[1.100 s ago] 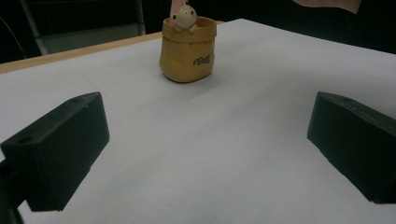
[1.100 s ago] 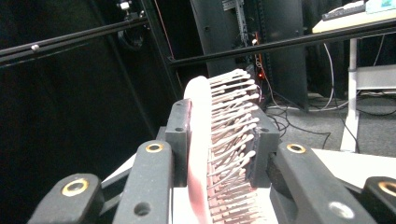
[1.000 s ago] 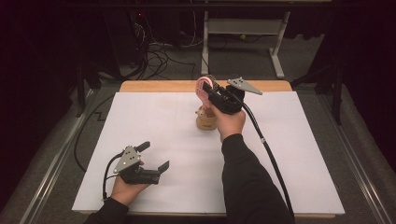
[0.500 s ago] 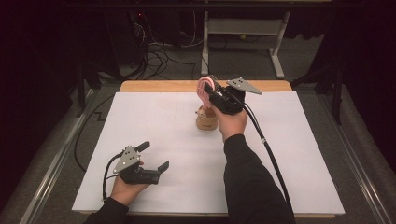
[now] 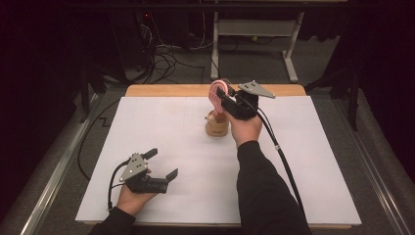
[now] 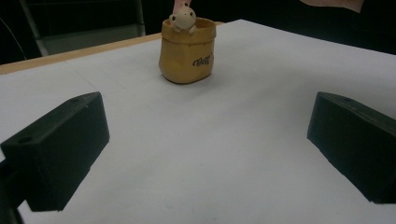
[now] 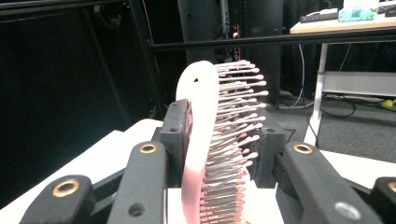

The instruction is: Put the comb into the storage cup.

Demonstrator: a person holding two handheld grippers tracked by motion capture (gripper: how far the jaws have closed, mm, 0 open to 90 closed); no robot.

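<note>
Your right gripper (image 5: 219, 98) clamps the pink hairbrush (image 7: 205, 149) between its jaws, which have just been easing apart, directly above the tan pouch (image 5: 217, 128). The brush looks not yet seated inside. Your left gripper (image 5: 159, 164) rests wide open and empty, well apart from both.

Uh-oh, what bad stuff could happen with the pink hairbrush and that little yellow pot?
1. The right hand-held gripper pinches the pink hairbrush by its head and bristles, and its jaws have just been opening a little, so the brush might slip or drop.
2. The small yellow pot stands alone, with the left hand-held gripper open and far away. A push from the brush handle could tip it.
</note>
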